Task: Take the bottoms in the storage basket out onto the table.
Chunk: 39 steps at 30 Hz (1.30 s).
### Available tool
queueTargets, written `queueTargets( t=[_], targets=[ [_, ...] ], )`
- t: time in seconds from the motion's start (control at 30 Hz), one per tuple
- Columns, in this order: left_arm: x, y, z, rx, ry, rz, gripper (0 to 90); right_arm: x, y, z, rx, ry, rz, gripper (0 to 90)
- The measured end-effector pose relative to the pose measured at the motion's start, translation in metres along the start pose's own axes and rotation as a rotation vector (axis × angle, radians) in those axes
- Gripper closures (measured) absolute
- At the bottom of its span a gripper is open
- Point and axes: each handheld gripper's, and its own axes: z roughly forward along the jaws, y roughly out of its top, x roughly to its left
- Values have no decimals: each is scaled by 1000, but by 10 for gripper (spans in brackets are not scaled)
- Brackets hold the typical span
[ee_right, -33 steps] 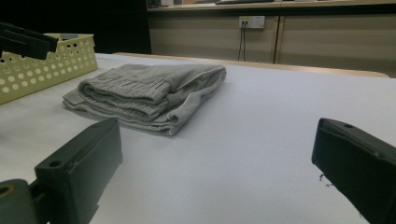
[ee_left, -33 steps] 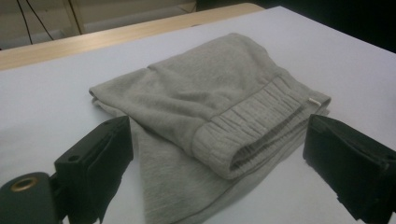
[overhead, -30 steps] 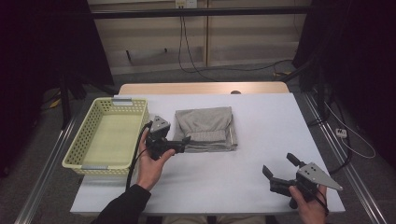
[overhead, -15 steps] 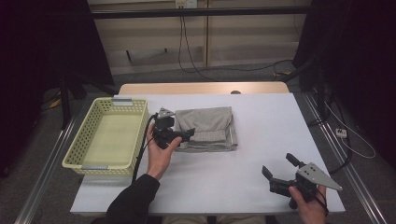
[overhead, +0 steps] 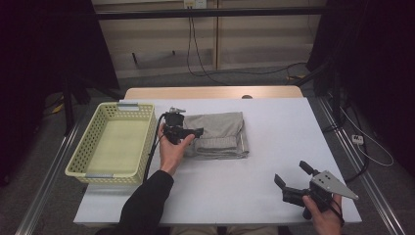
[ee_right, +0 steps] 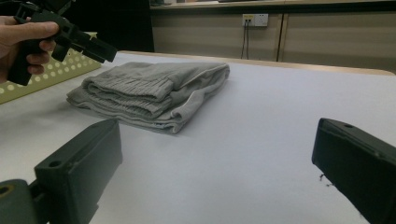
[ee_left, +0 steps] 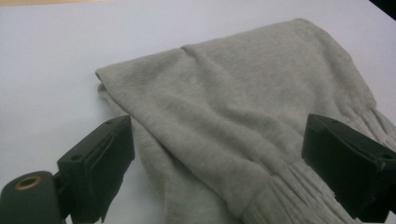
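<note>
A folded grey garment (overhead: pixel 220 134) with a ribbed waistband lies in the middle of the white table (overhead: pixel 293 127). My left gripper (overhead: pixel 198 132) hovers over its left edge, jaws pointing right. In the left gripper view the left gripper (ee_left: pixel 219 172) is open, its jaws wide apart with the garment (ee_left: pixel 243 102) under and between them; I cannot tell if they touch it. My right gripper (overhead: pixel 291 172) is held open near the table's front right, holding nothing. In the right gripper view the right gripper (ee_right: pixel 217 140) faces the garment (ee_right: pixel 154 91) and the left gripper (ee_right: pixel 93 46) beyond.
A yellow perforated basket (overhead: pixel 78 156) stands at the table's left, close beside the left hand, with nothing visible inside; its wall (ee_right: pixel 70 65) shows behind the garment. Cables and a power strip lie on the floor to the right. Bare tabletop lies between garment and right gripper.
My left gripper has moved away from the person and slightly right, from in front of the garment onto its left edge. The right gripper has stayed put.
</note>
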Motion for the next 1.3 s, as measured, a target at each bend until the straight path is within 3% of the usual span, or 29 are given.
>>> queueTargets(
  t=[0.17, 0.37, 0.5, 0.6, 0.7, 0.87, 0.9, 0.97, 1.13, 1.3],
  targets=[
    [6, 2, 8, 20, 5, -22, 93, 0, 0, 0, 2, 5, 2, 13],
    [16, 2, 17, 56, 12, -48, 201, 0, -1, 0, 3, 4, 2, 13],
    [20, 0, 22, 107, 7, -67, 243, 0, -1, 0, 5, 4, 2, 13],
    [25, -3, 26, 125, 5, -100, 277, 0, -1, -1, 6, 3, 1, 13],
    [29, -5, 30, 128, -40, -116, 279, 0, -1, -1, 7, 5, 1, 13],
    [29, -6, 32, 119, -70, -142, 282, 0, -1, -1, 6, 2, 1, 13],
    [28, -6, 33, 128, -97, -143, 352, 1, -1, -1, 7, 3, 0, 13],
    [27, -7, 34, 127, -137, -164, 353, 1, -1, -1, 7, 3, -1, 13],
    [23, -8, 36, 137, -149, -155, 476, 1, -1, 0, 8, 5, -7, 13],
    [22, -9, 38, 143, -165, -184, 562, 1, -1, 0, 9, 6, -5, 13]
  ],
)
